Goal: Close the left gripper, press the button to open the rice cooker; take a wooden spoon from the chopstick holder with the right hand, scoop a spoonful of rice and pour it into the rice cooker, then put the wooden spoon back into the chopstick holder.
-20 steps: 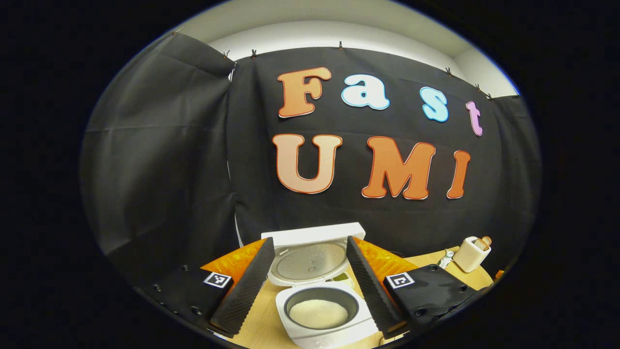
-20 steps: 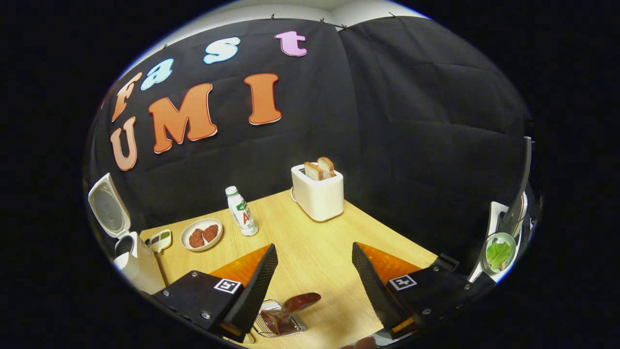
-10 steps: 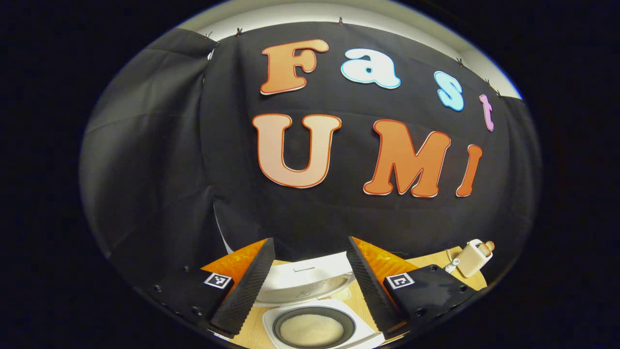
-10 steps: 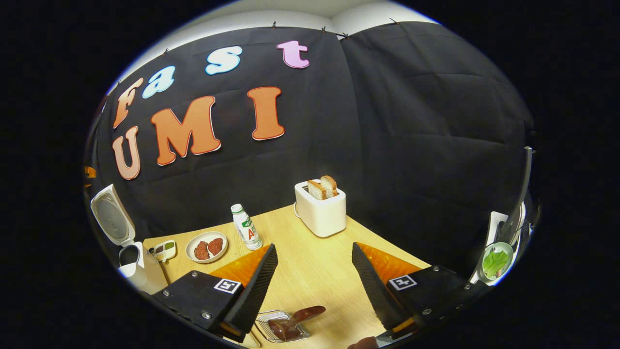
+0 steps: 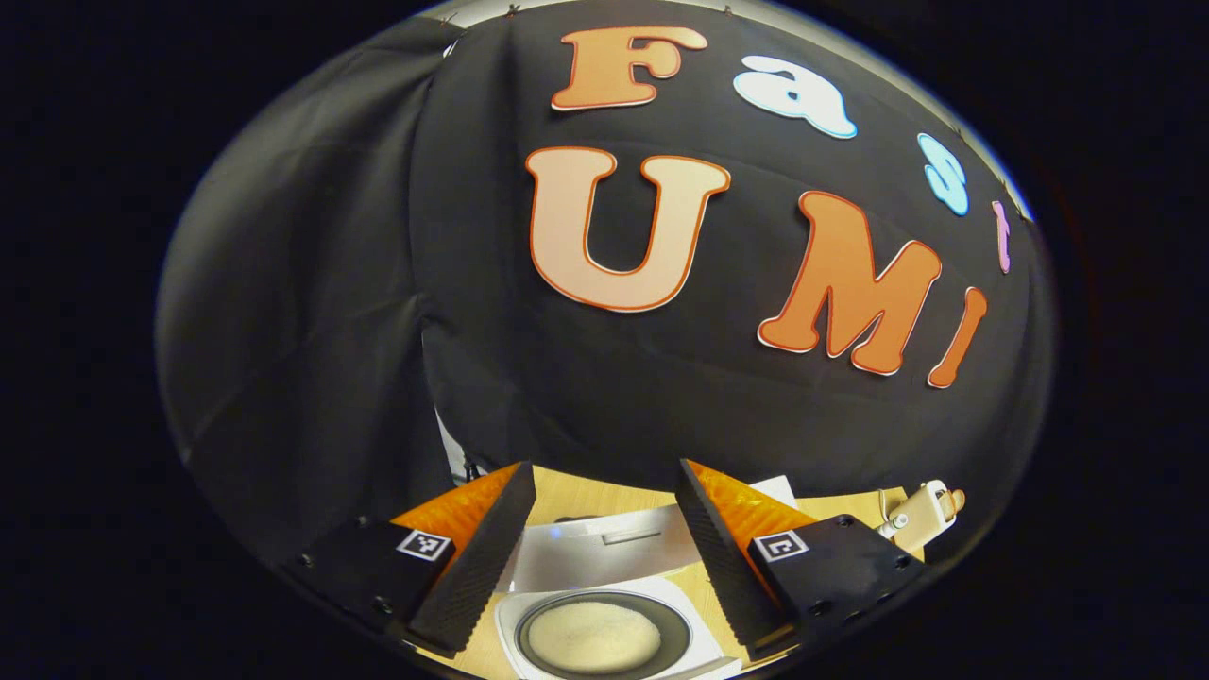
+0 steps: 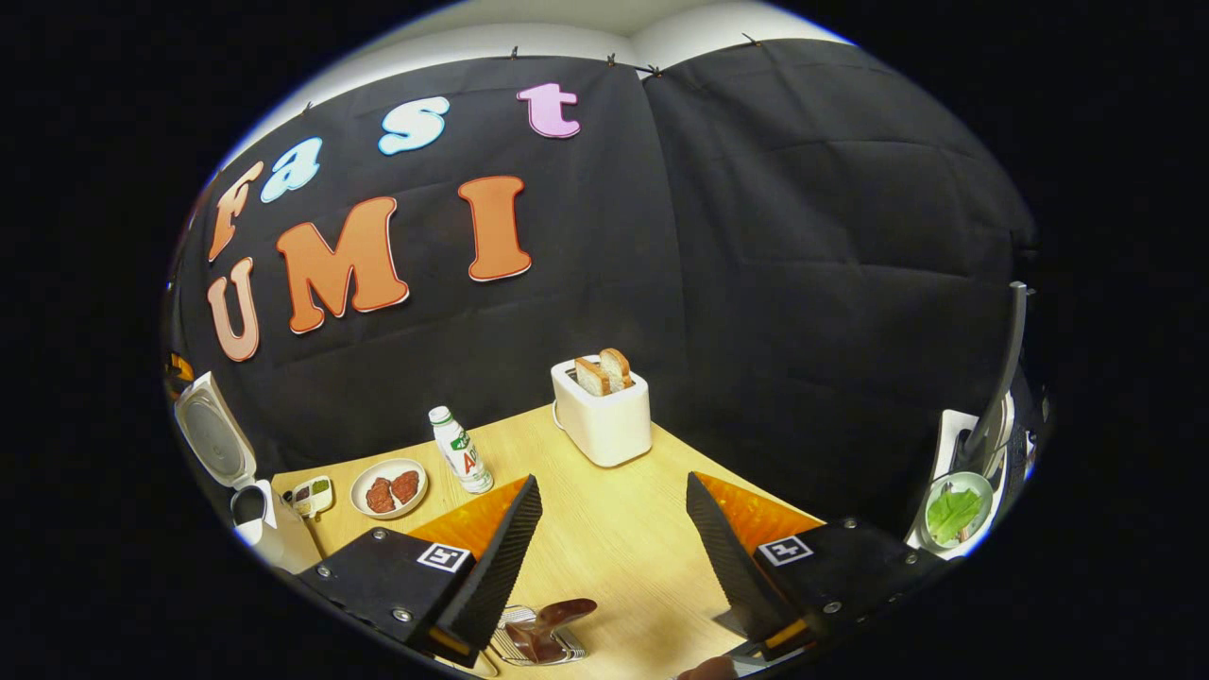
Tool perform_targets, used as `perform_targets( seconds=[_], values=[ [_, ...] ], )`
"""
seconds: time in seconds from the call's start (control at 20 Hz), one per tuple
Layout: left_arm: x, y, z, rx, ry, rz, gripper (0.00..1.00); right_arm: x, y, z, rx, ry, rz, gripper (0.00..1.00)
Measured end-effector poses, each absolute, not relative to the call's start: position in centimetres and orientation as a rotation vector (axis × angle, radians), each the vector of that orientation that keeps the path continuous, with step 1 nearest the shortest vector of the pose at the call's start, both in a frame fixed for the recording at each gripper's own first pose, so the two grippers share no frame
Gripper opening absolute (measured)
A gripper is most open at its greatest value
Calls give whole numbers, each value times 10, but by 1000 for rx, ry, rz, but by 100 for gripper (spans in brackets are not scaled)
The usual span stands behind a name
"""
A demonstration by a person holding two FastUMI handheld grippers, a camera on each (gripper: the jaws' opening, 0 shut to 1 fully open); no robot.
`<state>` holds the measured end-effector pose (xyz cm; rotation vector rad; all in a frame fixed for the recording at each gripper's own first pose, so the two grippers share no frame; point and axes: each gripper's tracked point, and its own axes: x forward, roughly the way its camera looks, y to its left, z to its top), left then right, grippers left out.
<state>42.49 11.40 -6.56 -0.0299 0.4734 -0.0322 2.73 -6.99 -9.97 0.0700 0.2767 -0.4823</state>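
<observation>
In the left gripper view the white rice cooker (image 5: 704,628) stands open just below my left gripper (image 5: 604,467). Its dark pot holds white rice (image 5: 593,637), and its raised lid (image 5: 604,552) shows between the fingers. The left gripper is open with nothing in it. In the right gripper view the dark wooden spoon (image 6: 557,616) rests in a wire chopstick holder (image 6: 515,644) at the bottom edge, below my right gripper (image 6: 614,479). That gripper is open and holds nothing. The rice cooker (image 6: 269,529) with its lid (image 6: 212,439) up stands at the far left.
On the wooden table (image 6: 614,538) stand a white toaster (image 6: 604,420) with bread, a small bottle (image 6: 460,451), a plate of meat (image 6: 389,489) and a small sauce dish (image 6: 310,493). A bowl of greens (image 6: 954,510) sits at the far right. The toaster (image 5: 921,510) also appears at the lower right.
The left gripper has moved forward and over the open cooker, which has slid down in its view. The right gripper shifted slightly above the spoon holder. Both stayed open.
</observation>
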Motion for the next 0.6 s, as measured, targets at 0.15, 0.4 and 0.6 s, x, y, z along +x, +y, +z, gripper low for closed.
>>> perform_targets(
  seconds=[0.15, 0.4, 0.6],
  values=[
    [415, 110, -65, -28, 484, -46, 100, 29, -68, -100, 76, 280, -468, 100],
    [391, 104, -69, -28, 507, -66, 100, 33, -60, -102, 80, 282, -426, 95],
    [350, 86, -86, -72, 556, -125, 100, 35, -51, -103, 96, 291, -379, 95]
  ],
)
